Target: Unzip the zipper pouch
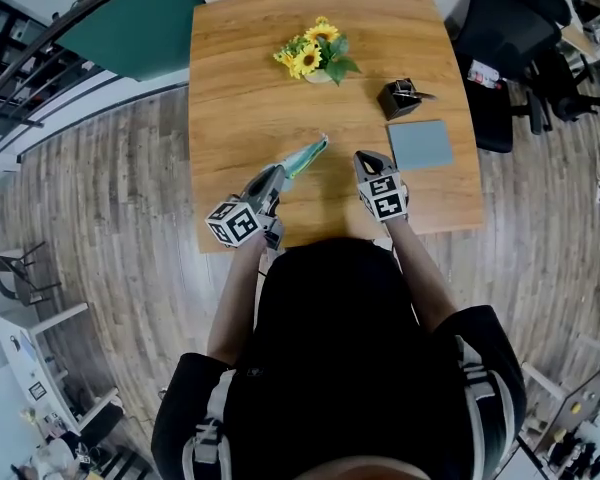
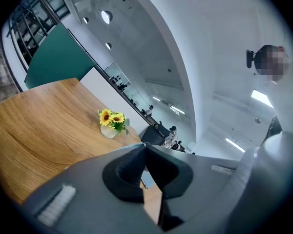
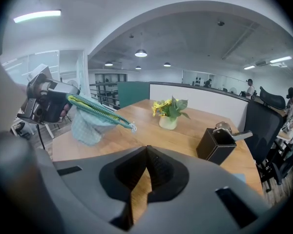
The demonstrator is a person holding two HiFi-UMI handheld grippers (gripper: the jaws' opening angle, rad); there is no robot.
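Observation:
The zipper pouch (image 1: 308,154) is teal with a green and yellow zipper edge. It hangs above the wooden table (image 1: 230,88), and my left gripper (image 1: 277,173) is shut on its near end. In the right gripper view the pouch (image 3: 90,123) sags below the left gripper (image 3: 63,101), its zipper edge running right to a small pull (image 3: 132,127). My right gripper (image 1: 365,158) hovers a little to the right of the pouch, apart from it. Its jaws (image 3: 146,150) meet at the tip with nothing between them. In the left gripper view the left gripper (image 2: 145,146) hides most of the pouch.
A small vase of sunflowers (image 1: 315,56) stands at the table's far middle. A black holder (image 1: 402,98) and a flat grey-blue pad (image 1: 419,144) lie at the right. Black office chairs (image 1: 500,58) stand beyond the table's right edge.

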